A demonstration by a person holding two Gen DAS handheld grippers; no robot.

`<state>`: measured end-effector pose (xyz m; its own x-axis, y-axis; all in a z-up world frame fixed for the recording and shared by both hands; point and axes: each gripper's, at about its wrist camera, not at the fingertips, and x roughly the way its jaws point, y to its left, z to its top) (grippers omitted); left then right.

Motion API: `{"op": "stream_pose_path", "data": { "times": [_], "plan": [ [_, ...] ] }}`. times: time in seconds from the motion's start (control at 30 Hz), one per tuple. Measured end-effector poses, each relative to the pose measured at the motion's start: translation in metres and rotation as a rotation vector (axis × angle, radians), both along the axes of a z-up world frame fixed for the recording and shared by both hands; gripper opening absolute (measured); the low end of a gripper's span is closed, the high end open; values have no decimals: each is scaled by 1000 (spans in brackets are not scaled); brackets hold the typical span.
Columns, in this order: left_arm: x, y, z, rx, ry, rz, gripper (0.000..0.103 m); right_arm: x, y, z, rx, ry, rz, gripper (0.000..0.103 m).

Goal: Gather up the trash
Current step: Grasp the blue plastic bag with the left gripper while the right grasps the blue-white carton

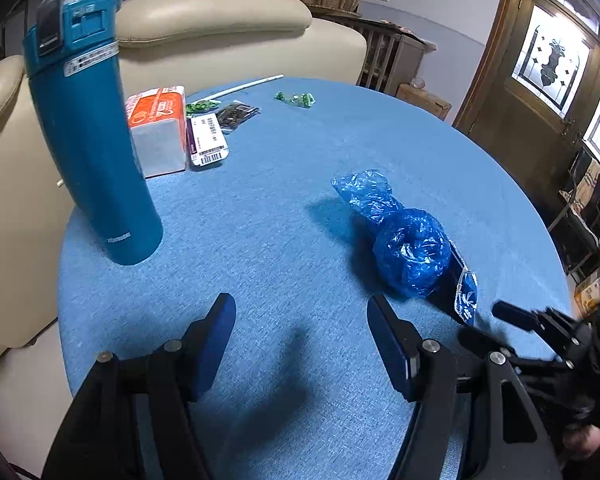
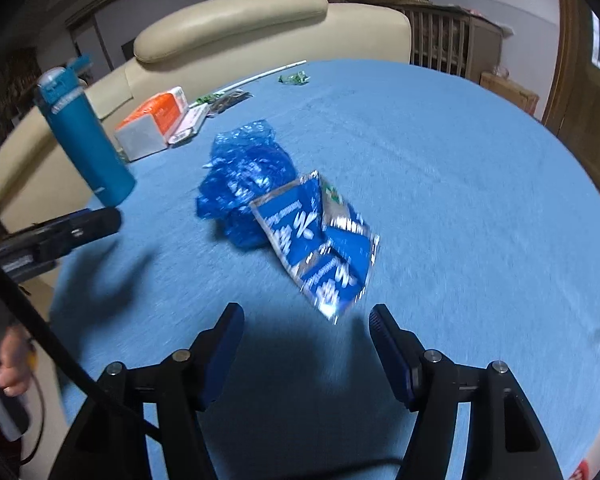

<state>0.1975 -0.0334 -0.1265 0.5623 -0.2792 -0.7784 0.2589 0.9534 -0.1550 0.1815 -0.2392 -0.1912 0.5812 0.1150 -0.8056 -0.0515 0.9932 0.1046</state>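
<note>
Trash lies scattered on a round table covered in light blue woven cloth (image 1: 284, 208). Nearest the grippers is a crumpled blue plastic bag (image 1: 410, 252), bunched into a rough ball with a loose tail toward 11 o'clock of it in the left wrist view. Touching it at its 4 o'clock side is a flat blue foil wrapper with white lettering (image 2: 320, 248), which the right wrist view shows creased and partly tucked against the bag; that view is blurred.

The left gripper (image 1: 302, 344) has its blue-padded jaws about half open over bare cloth, with nothing between them; the bag sits at about 1 o'clock from it, a little apart. The right gripper (image 2: 306, 344) is likewise about half open and empty, the wrapper's lower corner lying just ahead of it at 12 o'clock, not touching either pad.

Toward 10 o'clock in the left wrist view stands a tall teal metal flask with a flip lid (image 1: 88, 136), upright near the table's edge. Beyond it sits an orange and white tissue pack (image 1: 158, 128), and just beside that, at its 3 o'clock, a purple and white labelled packet (image 1: 206, 140). Further back lie a dark clear packet (image 1: 236, 114), small green candy wrappers (image 1: 296, 99) at 12 o'clock, and a thin white stick (image 1: 248, 85) near the far rim. A cream leather sofa (image 1: 216, 28) stands behind the table.
</note>
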Motion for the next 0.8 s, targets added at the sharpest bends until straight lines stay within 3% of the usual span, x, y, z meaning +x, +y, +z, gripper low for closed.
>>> {"op": "stream_pose_path", "data": {
  "times": [0.13, 0.47, 0.8],
  "plan": [
    [4, -3, 6, -7, -3, -21, 69, 21, -7, -6, -10, -5, -1, 72],
    [24, -30, 25, -18, -16, -98, 69, 65, -26, -16, 101, -8, 32, 72],
    [59, -65, 12, -108, 100, -138, 69, 69, -36, -17, 98, -12, 56, 69]
  ]
}}
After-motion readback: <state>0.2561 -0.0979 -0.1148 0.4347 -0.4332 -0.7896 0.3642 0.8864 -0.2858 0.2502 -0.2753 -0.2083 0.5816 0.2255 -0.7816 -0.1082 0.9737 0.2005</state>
